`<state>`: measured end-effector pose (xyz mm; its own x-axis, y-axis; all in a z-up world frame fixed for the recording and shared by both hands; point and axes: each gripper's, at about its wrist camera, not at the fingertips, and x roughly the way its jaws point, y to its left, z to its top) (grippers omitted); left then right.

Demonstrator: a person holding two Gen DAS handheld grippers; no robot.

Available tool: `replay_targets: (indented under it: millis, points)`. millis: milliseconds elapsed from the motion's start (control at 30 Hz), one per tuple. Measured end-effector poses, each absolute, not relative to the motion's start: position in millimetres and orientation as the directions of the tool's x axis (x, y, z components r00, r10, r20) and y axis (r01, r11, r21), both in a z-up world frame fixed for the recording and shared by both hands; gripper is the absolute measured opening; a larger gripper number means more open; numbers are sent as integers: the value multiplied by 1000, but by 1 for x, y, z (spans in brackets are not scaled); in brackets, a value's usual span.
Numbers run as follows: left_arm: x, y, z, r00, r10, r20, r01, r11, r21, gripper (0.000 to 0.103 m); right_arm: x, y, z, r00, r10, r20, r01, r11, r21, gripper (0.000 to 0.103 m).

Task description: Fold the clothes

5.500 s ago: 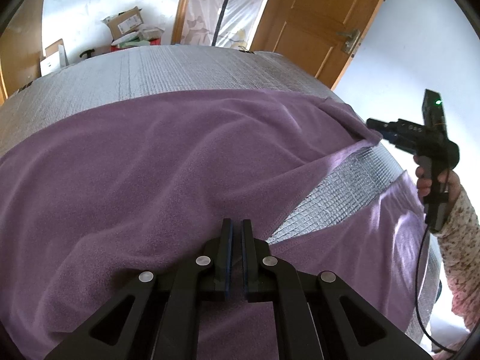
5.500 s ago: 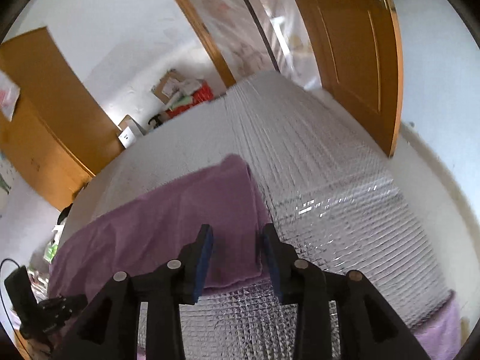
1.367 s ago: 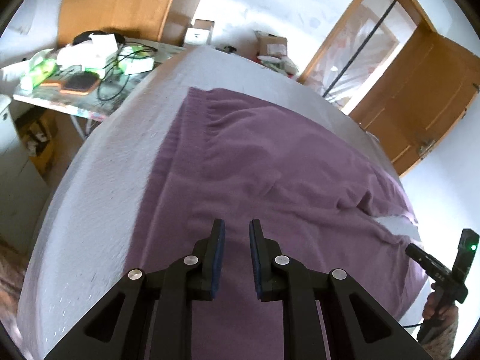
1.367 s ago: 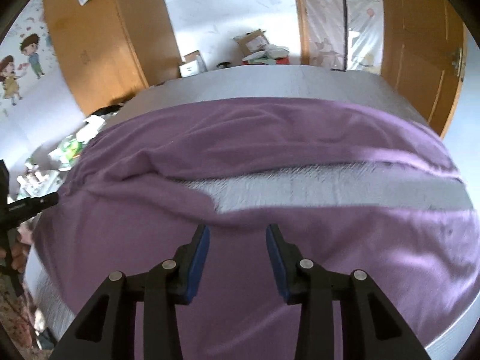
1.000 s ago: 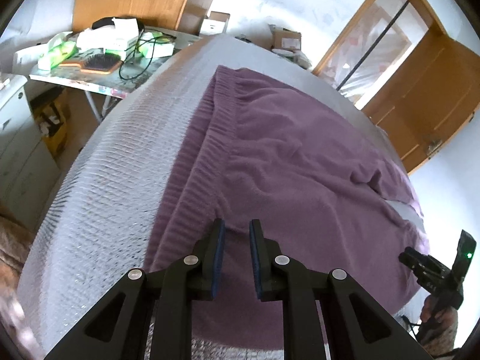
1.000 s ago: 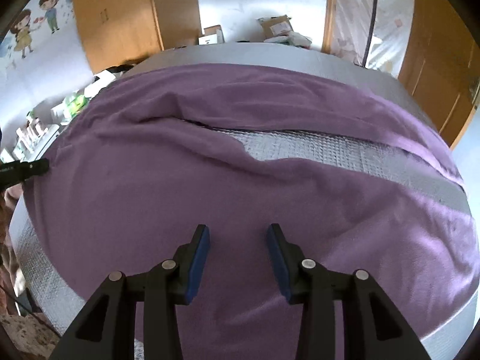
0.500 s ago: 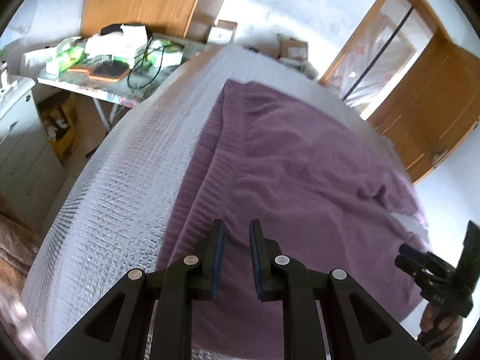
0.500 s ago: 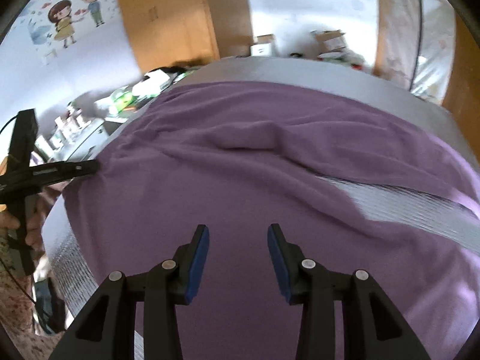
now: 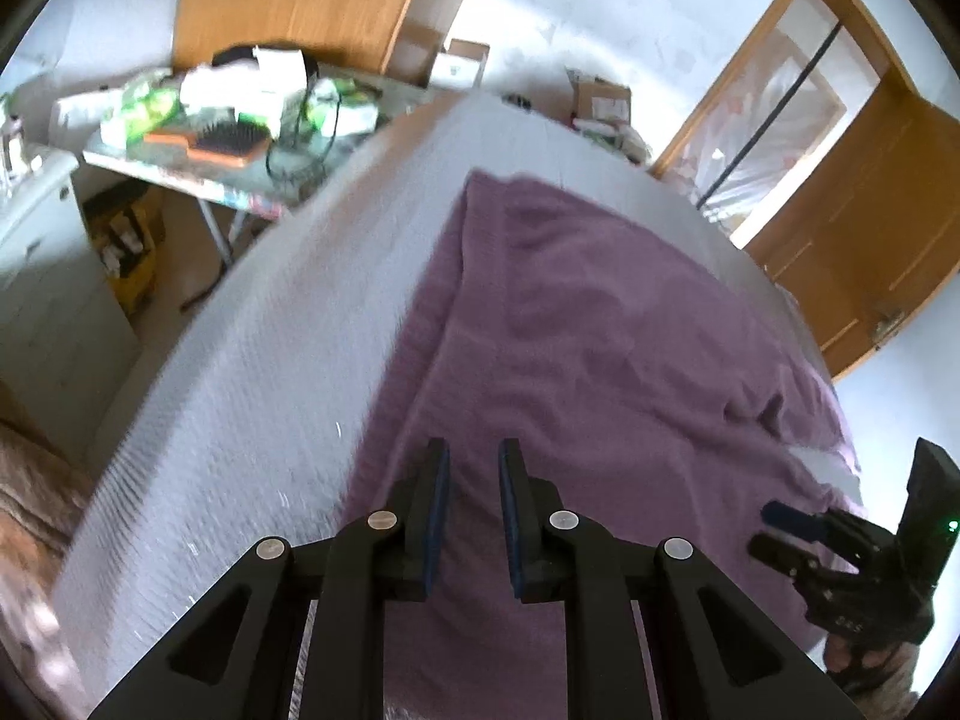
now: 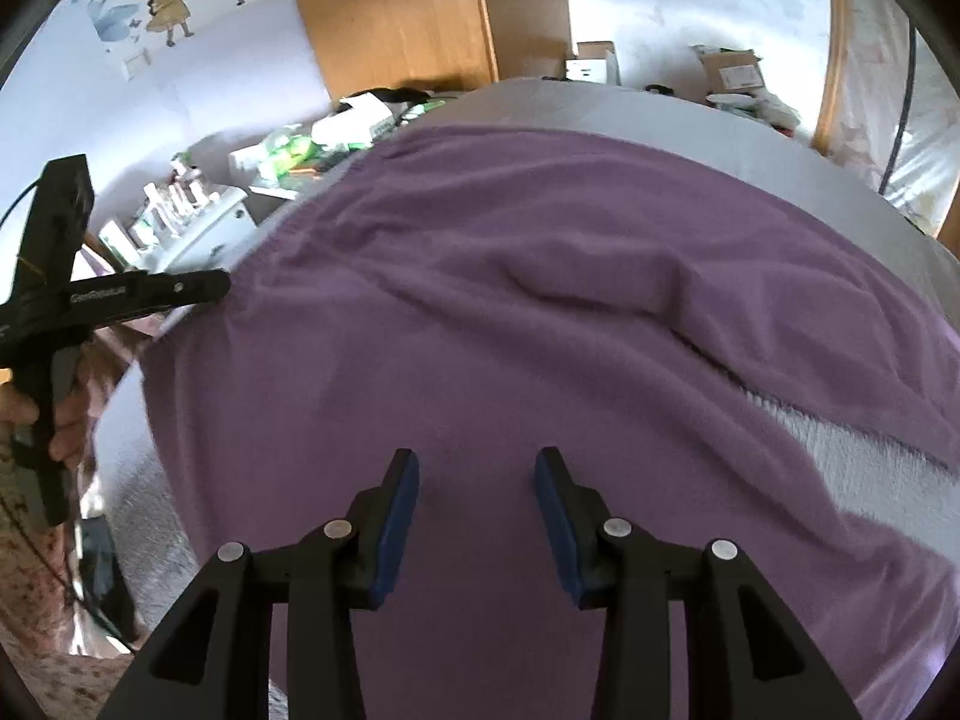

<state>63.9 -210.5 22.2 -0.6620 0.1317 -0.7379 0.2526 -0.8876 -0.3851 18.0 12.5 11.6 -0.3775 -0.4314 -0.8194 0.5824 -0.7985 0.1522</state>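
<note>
Lying spread over the silver quilted bed cover [image 9: 252, 372], the purple garment [image 10: 540, 330] shows soft wrinkles and a ribbed band along its left edge. Left gripper [image 9: 471, 468] hangs above that edge, jaws a narrow gap apart, nothing between them. Right gripper [image 10: 477, 468] hangs above the cloth's middle, jaws spread wide, empty. Cluttered side table [image 9: 198, 114] stands beyond the bed.

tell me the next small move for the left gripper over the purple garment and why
Probably lower the left gripper onto the ribbed edge of the purple garment just ahead of it and close there. Its jaws stand narrowly apart with nothing between them, and that edge lies flat on the quilted silver cover. The right gripper hangs open and empty over the cloth too.
</note>
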Motion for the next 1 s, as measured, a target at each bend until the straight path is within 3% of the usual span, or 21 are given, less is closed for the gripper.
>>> replay_targets:
  millis: [200, 367, 600, 767, 1000]
  points:
    - [21, -212, 70, -730, 106, -676, 175, -926, -334, 17, -19, 8, 71, -467, -488, -737, 626, -771, 114, 42]
    - [-21, -210, 106, -794, 95, -600, 102, -953, -285, 17, -64, 8, 129, -559, -561, -611, 642, -759, 108, 42]
    - [-83, -218, 85, -718, 144, -681, 53, -964, -260, 17, -146, -13, 101, -488, -542, -684, 645, -752, 135, 42]
    - [-112, -218, 63, -683, 86, -725, 40, -987, -155, 17, -196, -18, 67, -434, -536, -724, 625, -758, 187, 42]
    - [-138, -217, 37, -614, 106, -782, -21, -993, -118, 17, -238, -26, 29, -358, -526, -772, 614, -755, 231, 42]
